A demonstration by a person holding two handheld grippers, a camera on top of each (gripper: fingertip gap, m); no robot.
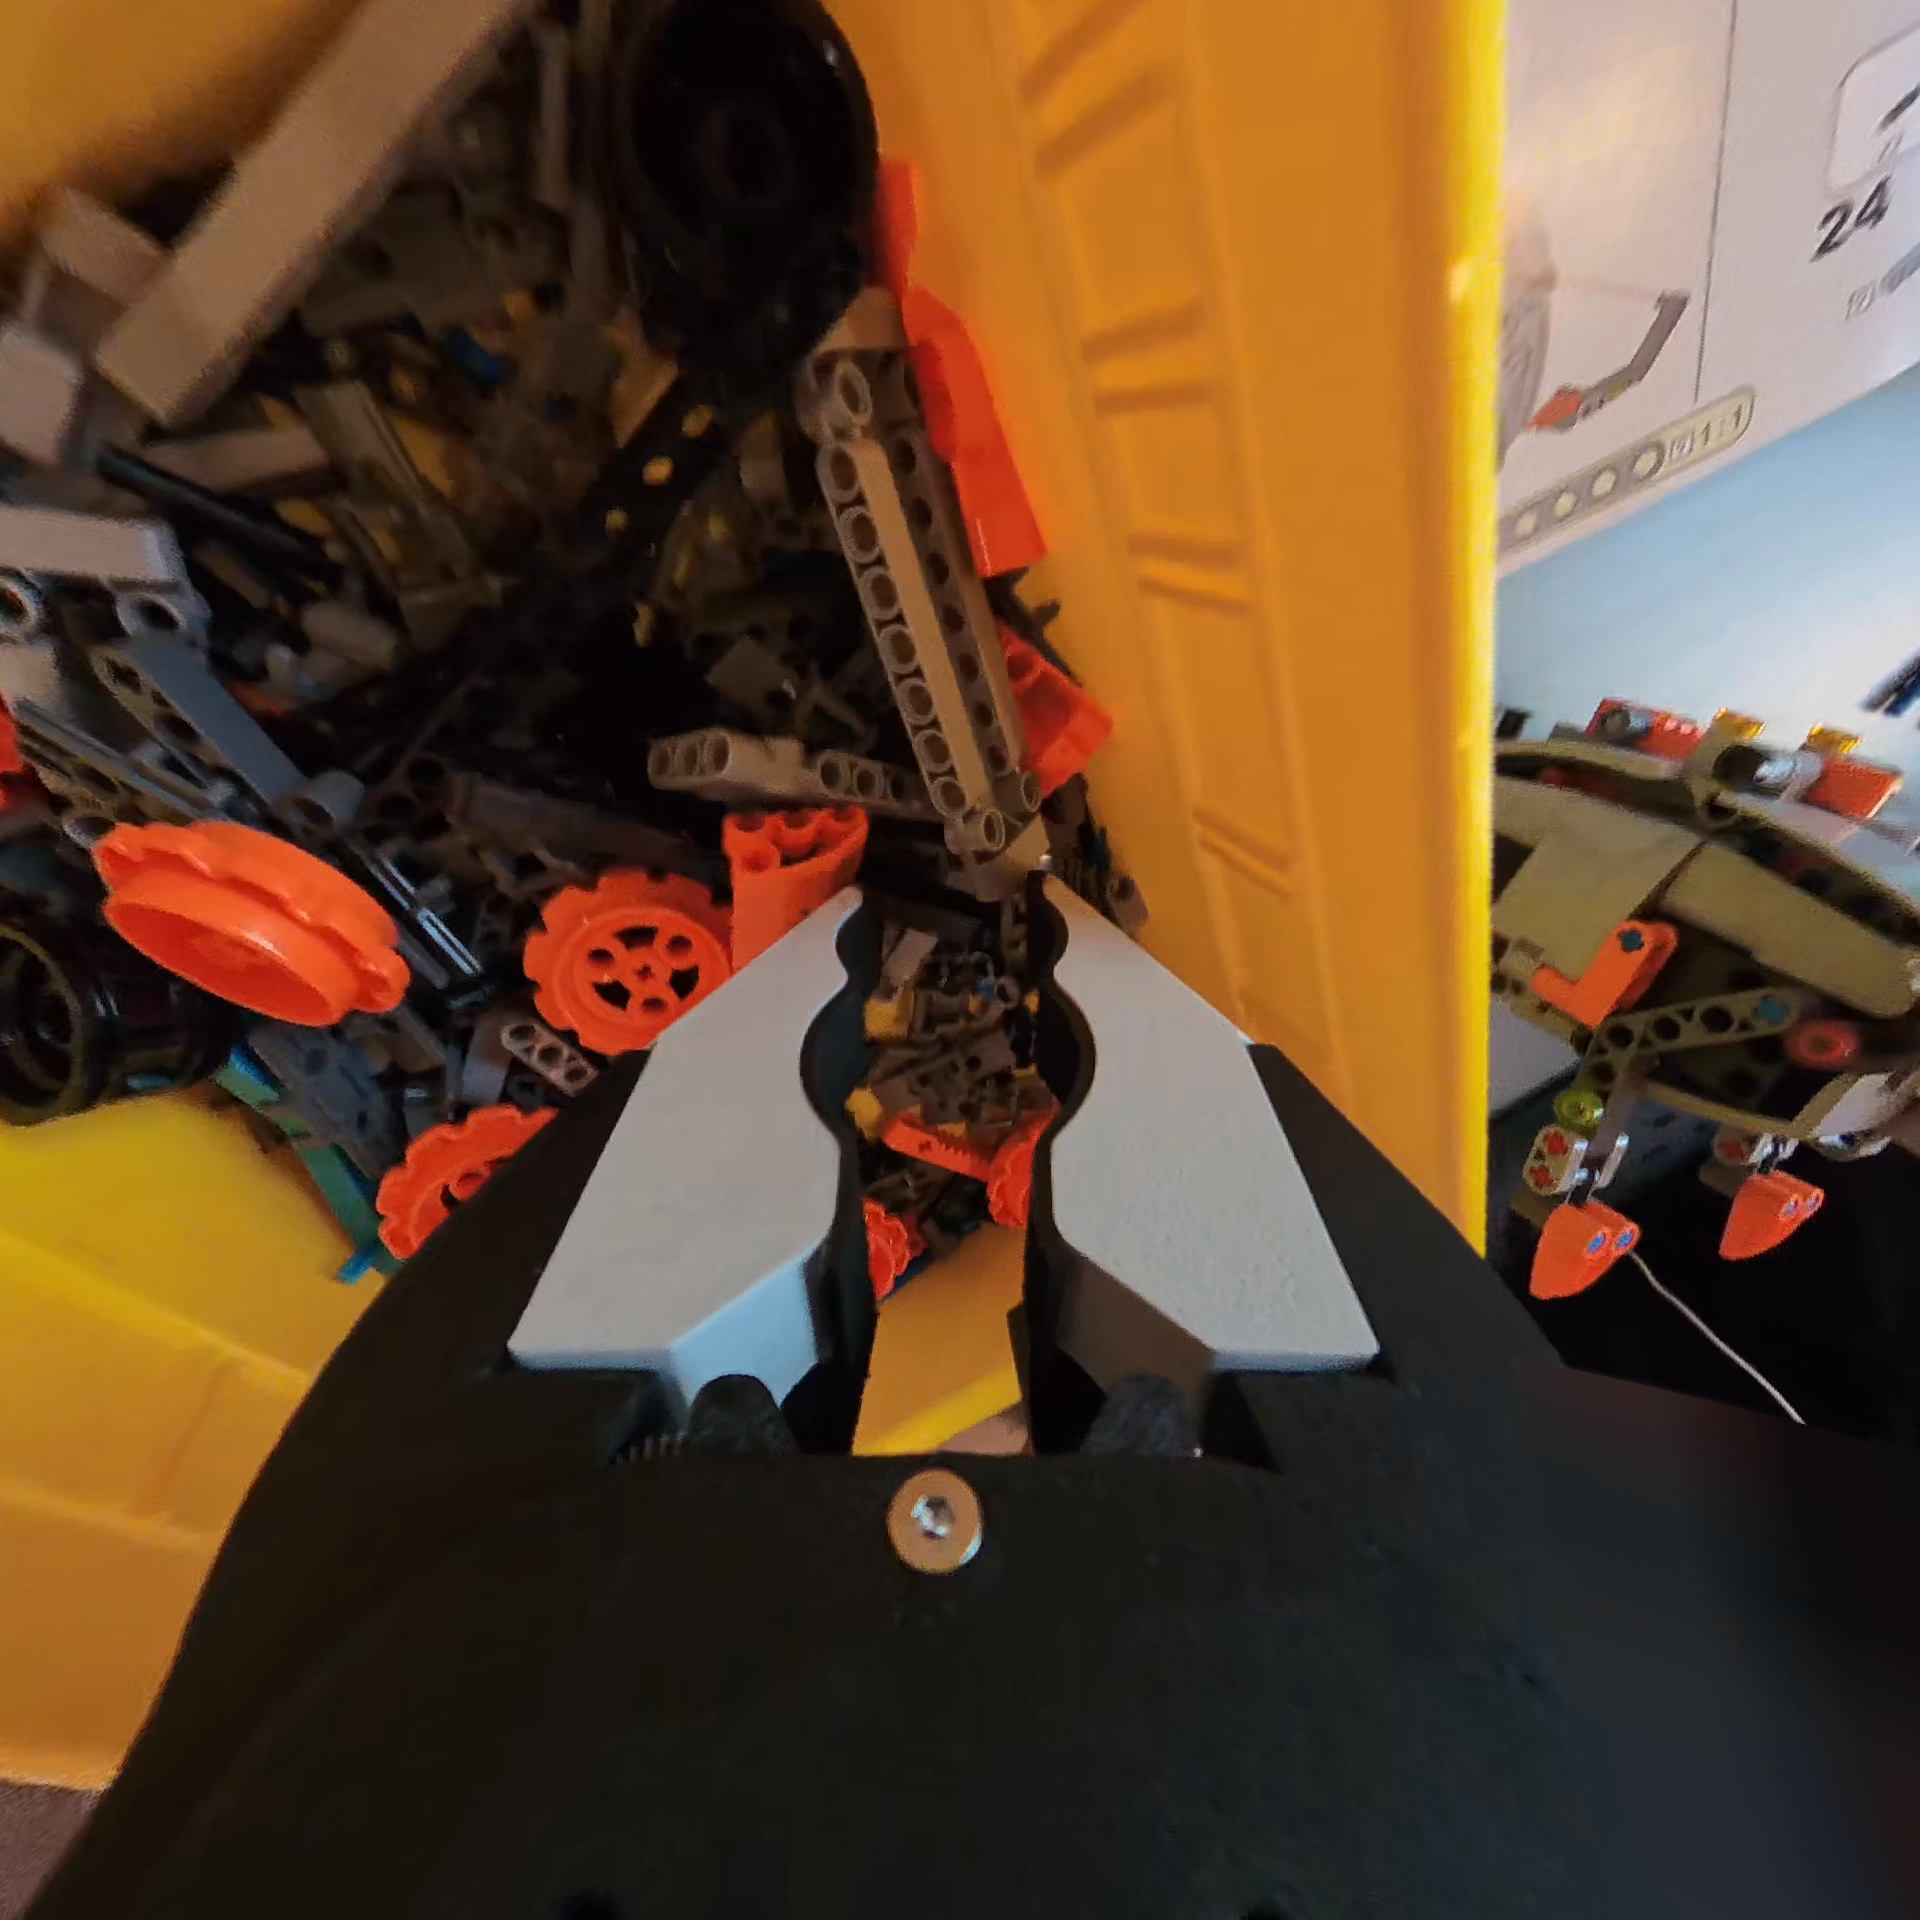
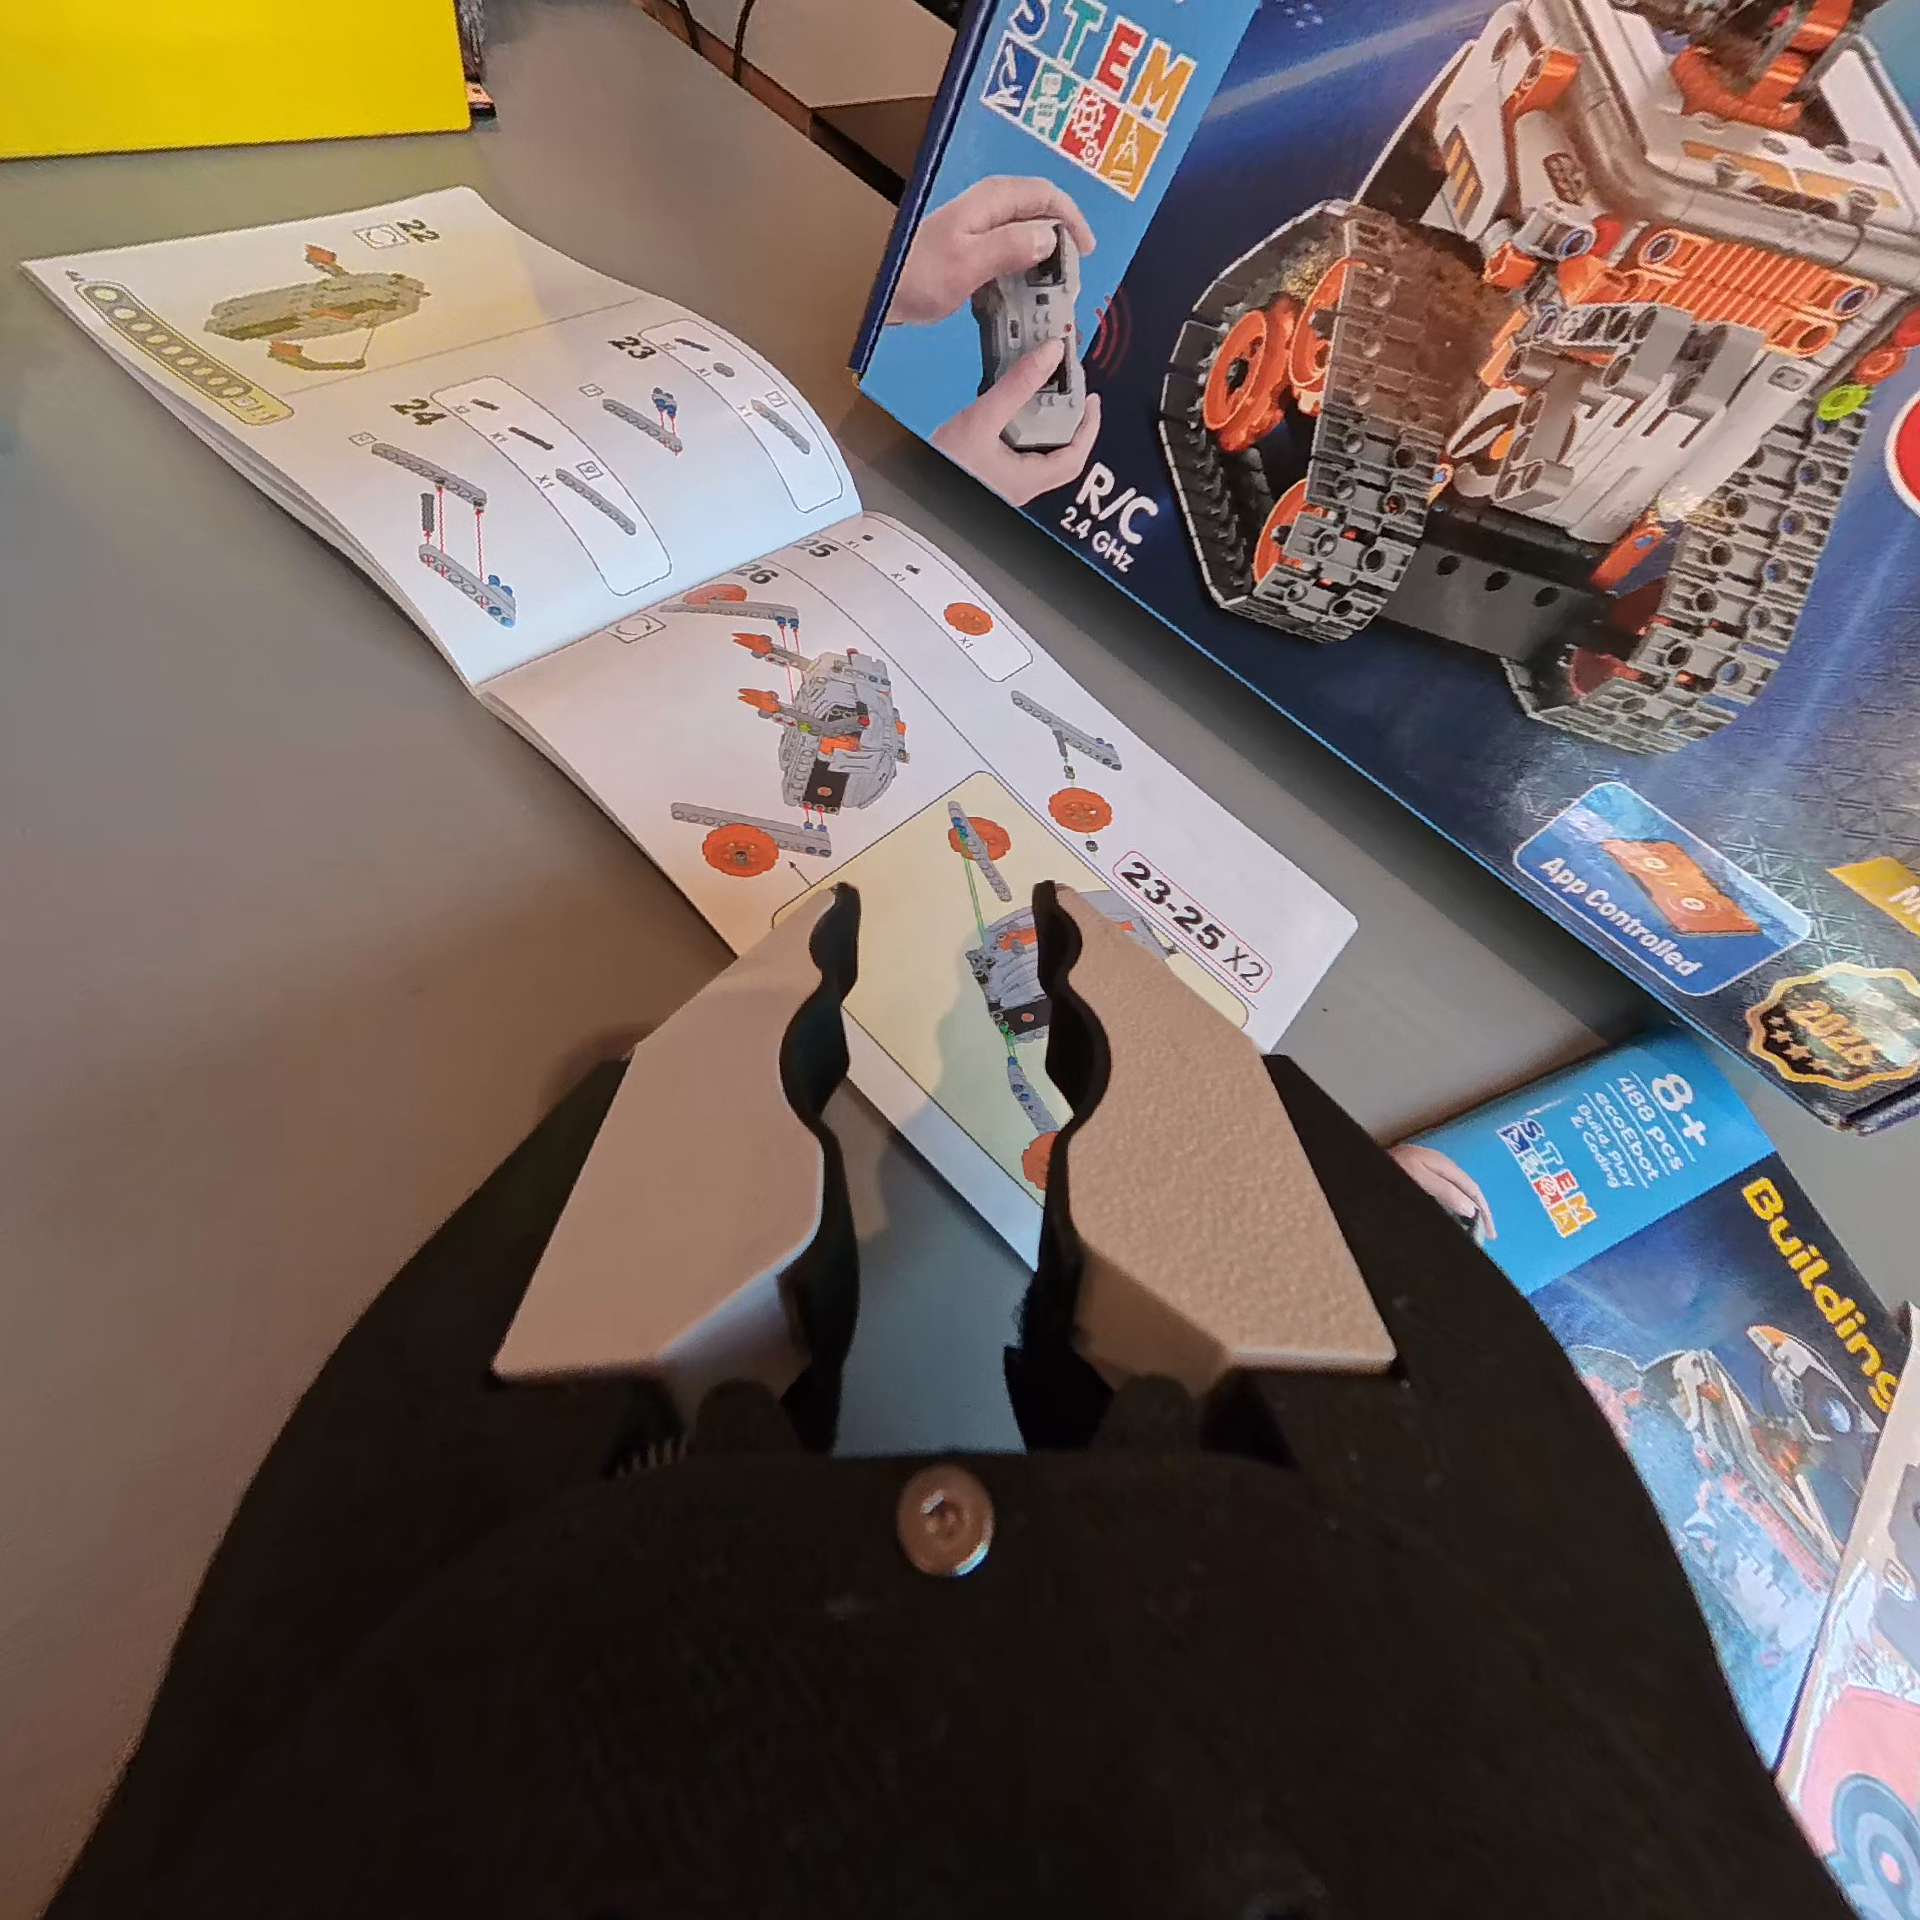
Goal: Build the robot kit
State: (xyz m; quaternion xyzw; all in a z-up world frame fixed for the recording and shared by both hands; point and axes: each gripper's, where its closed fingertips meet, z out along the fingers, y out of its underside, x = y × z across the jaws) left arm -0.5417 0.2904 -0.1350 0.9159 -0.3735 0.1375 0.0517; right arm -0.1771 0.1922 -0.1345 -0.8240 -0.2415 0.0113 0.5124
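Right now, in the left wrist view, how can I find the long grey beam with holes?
Look into the yellow bin full of building parts. Near its right wall, just past the left gripper, lies the long grey beam. It alone is long, straight and light grey, flanked by orange pieces.

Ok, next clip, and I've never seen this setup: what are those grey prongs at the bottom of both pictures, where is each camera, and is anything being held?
The prongs are fingers of two hand-held grippers; no robot arm. Each picture comes from a camera mounted on one gripper, looking forward along its fingers.

The left wrist view shows the left gripper open and empty, over a yellow bin full of loose building-kit pieces: a grey holed beam, orange toothed wheels, a black tyre. Beside the bin stands a partly built model.

The right wrist view shows the right gripper, also open and empty, over an open instruction booklet on a grey table. The kit's blue box lies beyond it, with a second blue printed item nearer.
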